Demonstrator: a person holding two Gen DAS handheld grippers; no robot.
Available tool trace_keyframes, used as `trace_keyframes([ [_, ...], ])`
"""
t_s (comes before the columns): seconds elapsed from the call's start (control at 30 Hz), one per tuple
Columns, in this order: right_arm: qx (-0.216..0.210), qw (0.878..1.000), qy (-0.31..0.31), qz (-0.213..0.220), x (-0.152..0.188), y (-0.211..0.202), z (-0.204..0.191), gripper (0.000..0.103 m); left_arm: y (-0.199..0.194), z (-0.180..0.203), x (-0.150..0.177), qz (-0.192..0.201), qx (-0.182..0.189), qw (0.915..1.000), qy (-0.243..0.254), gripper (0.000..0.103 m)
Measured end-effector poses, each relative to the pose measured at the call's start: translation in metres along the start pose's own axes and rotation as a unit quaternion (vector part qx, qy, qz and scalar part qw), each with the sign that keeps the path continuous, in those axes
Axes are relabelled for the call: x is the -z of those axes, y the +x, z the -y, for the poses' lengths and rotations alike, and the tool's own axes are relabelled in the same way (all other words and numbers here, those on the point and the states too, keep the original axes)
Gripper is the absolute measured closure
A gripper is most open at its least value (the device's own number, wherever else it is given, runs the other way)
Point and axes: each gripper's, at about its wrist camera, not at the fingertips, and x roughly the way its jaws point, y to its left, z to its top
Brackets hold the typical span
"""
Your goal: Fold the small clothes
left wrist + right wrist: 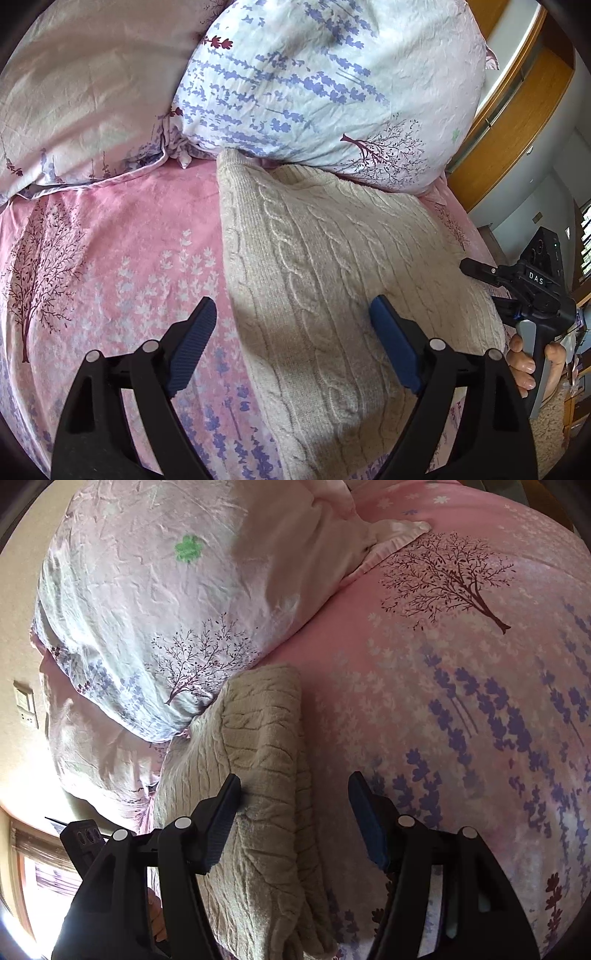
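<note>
Cream cable-knit sweater (332, 280); pink bedsheet (122, 236), maroon trees, purple lavender sprigs; pale lavender-print pillow (325, 81).

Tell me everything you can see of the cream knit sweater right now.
The cream sweater is a cable-knit piece, soft and thick-looking, lying on the pink floral bedsheet in a folded, roughly rectangular shape with layered edges showing in the right wrist view. Its far end tucks against, and slightly under, the lavender-print pillow. Neither gripper holds it: the left gripper hangs open over its near left edge, and the right gripper is open above its other side, one finger close to the knit.
</note>
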Motion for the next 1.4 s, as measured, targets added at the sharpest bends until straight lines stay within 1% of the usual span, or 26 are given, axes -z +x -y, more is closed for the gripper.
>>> trace_keyframes([
  [0.1, -0.007, 1.0, 0.011, 0.002, 0.0, 0.0, 0.001, 0.041, 0.007, -0.005, -0.003, -0.013, 0.027, 0.9993, -0.023, 0.017],
  [0.17, -0.005, 1.0, 0.018, 0.011, 0.0, -0.003, 0.003, 0.041, 0.014, -0.014, -0.003, -0.027, 0.056, 0.9967, -0.052, 0.017],
  [0.2, -0.009, 1.0, 0.016, 0.009, 0.001, -0.002, 0.004, 0.041, 0.018, -0.018, -0.004, -0.032, 0.071, 0.9948, -0.066, 0.018],
  [0.3, -0.038, 0.999, 0.017, -0.018, 0.003, 0.003, 0.004, 0.04, 0.019, -0.02, -0.006, -0.03, 0.08, 0.9939, -0.069, 0.019],
  [0.33, -0.047, 0.998, 0.017, -0.027, 0.003, 0.006, 0.003, 0.04, 0.02, -0.02, -0.006, -0.031, 0.087, 0.9932, -0.07, 0.022],
  [0.37, -0.051, 0.998, 0.014, -0.034, 0.004, 0.01, 0.0, 0.041, 0.021, -0.022, -0.006, -0.034, 0.098, 0.9917, -0.076, 0.023],
  [0.47, -0.054, 0.997, -0.006, -0.047, 0.007, 0.016, -0.009, 0.042, 0.023, -0.023, -0.008, -0.032, 0.107, 0.9897, -0.09, 0.027],
  [0.53, -0.048, 0.997, -0.019, -0.055, 0.011, 0.021, -0.014, 0.057, 0.022, -0.026, -0.009, -0.033, 0.116, 0.9877, -0.1, 0.038],
  [0.57, -0.048, 0.997, -0.022, -0.051, 0.012, 0.021, -0.015, 0.059, 0.021, -0.028, -0.007, -0.03, 0.119, 0.987, -0.104, 0.04],
  [0.6, -0.057, 0.997, -0.025, -0.05, 0.014, 0.022, -0.016, 0.067, 0.02, -0.028, -0.007, -0.026, 0.122, 0.987, -0.102, 0.047],
  [0.63, -0.063, 0.996, -0.03, -0.047, 0.017, 0.021, -0.018, 0.069, 0.014, -0.032, -0.002, -0.02, 0.123, 0.9872, -0.099, 0.056],
  [0.7, -0.057, 0.997, -0.046, -0.031, 0.024, 0.017, -0.028, 0.071, 0.006, -0.033, -0.001, -0.012, 0.132, 0.9866, -0.096, 0.063],
  [0.73, -0.057, 0.997, -0.053, -0.025, 0.026, 0.015, -0.034, 0.072, 0.0, -0.033, -0.001, -0.011, 0.131, 0.9871, -0.091, 0.064],
  [0.83, -0.063, 0.994, -0.088, -0.01, 0.035, 0.009, -0.061, 0.073, -0.022, -0.036, 0.001, -0.005, 0.134, 0.9885, -0.07, 0.066],
  [0.9, -0.064, 0.991, -0.117, -0.01, 0.043, 0.014, -0.085, 0.074, -0.042, -0.045, 0.005, 0.006, 0.121, 0.9908, -0.061, 0.066],
  [1.03, -0.071, 0.981, -0.181, -0.015, 0.064, 0.036, -0.131, 0.074, -0.085, -0.086, 0.011, 0.02, 0.098, 0.9922, -0.074, 0.066],
  [1.13, -0.069, 0.975, -0.211, -0.016, 0.079, 0.06, -0.156, 0.074, -0.107, -0.119, 0.014, 0.027, 0.073, 0.9931, -0.088, 0.064],
  [1.2, -0.053, 0.975, -0.212, -0.031, 0.087, 0.084, -0.161, 0.074, -0.104, -0.141, 0.017, 0.016, 0.052, 0.993, -0.105, 0.063],
  [1.23, -0.038, 0.978, -0.203, -0.041, 0.09, 0.096, -0.157, 0.074, -0.096, -0.151, 0.019, 0.001, 0.042, 0.9922, -0.117, 0.06],
  [1.27, -0.02, 0.98, -0.191, -0.045, 0.091, 0.107, -0.155, 0.073, -0.087, -0.16, 0.022, -0.012, 0.044, 0.9901, -0.133, 0.057],
  [1.3, -0.033, 0.983, -0.175, -0.048, 0.09, 0.109, -0.149, 0.07, -0.083, -0.169, 0.025, -0.008, 0.056, 0.9872, -0.149, 0.051],
  [1.37, -0.047, 0.986, -0.148, -0.065, 0.084, 0.105, -0.142, 0.065, -0.086, -0.176, 0.03, -0.004, 0.072, 0.9841, -0.162, 0.049],
  [1.4, -0.047, 0.986, -0.142, -0.07, 0.081, 0.102, -0.14, 0.063, -0.091, -0.175, 0.029, 0.002, 0.066, 0.9851, -0.159, 0.049],
])
